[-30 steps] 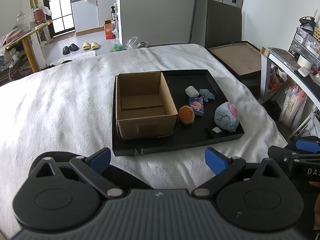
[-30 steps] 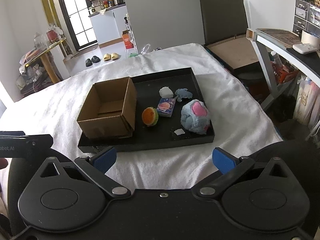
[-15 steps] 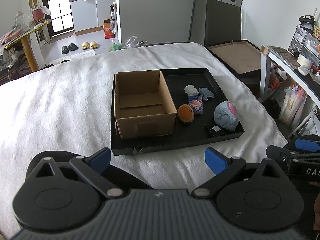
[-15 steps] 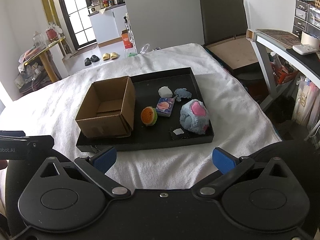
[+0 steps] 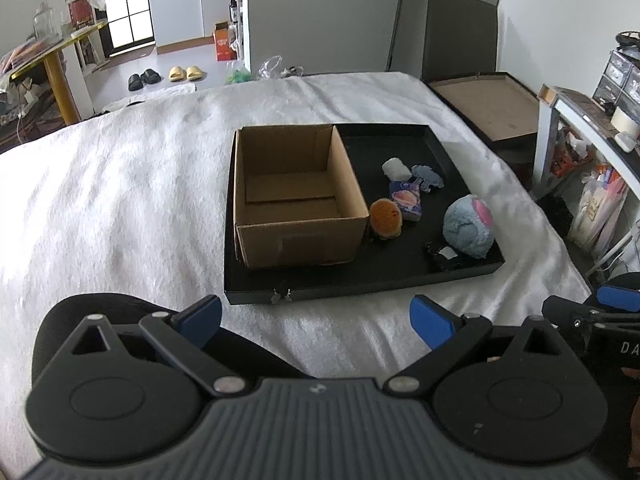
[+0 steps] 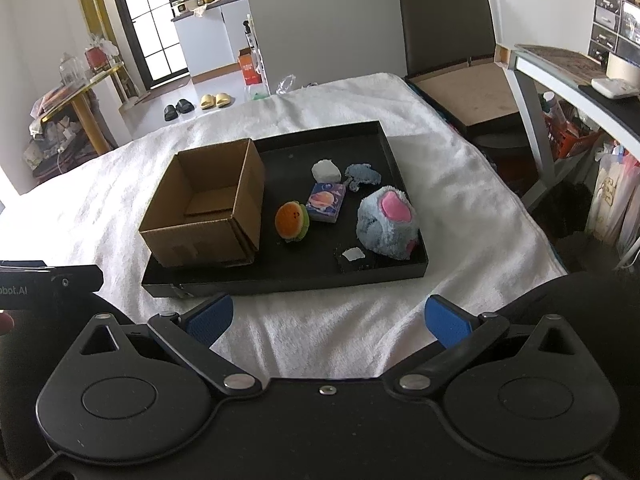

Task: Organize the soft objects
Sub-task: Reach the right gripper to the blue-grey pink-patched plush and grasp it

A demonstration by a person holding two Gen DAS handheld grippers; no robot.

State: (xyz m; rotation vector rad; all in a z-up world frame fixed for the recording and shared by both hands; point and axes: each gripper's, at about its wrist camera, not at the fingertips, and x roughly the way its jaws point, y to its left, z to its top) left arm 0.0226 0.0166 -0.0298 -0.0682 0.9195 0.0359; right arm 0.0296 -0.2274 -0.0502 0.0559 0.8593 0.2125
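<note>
A black tray (image 5: pixel 360 280) (image 6: pixel 280 278) lies on a white blanket. An open, empty cardboard box (image 5: pixel 294 196) (image 6: pixel 208 208) stands in its left half. To the box's right lie an orange burger plush (image 5: pixel 385 218) (image 6: pixel 292 221), a purple planet block (image 5: pixel 407 199) (image 6: pixel 326 201), a white lump (image 5: pixel 395 169) (image 6: pixel 326 170), a small blue plush piece (image 5: pixel 428 176) (image 6: pixel 362 176) and a big blue-and-pink plush (image 5: pixel 468 230) (image 6: pixel 387 222). My left gripper (image 5: pixel 316 320) and right gripper (image 6: pixel 326 318) are both open and empty, held short of the tray's near edge.
A small white scrap (image 5: pixel 447 254) (image 6: pixel 353 254) lies at the tray's near right corner. The white blanket (image 5: pixel 120 200) covers the bed. A brown board in a black frame (image 5: pixel 488 104) and a desk (image 6: pixel 568 76) stand to the right.
Both grippers have drifted slightly, so the tray sits a little higher in each view. Both stay open and nothing on the tray has moved.
</note>
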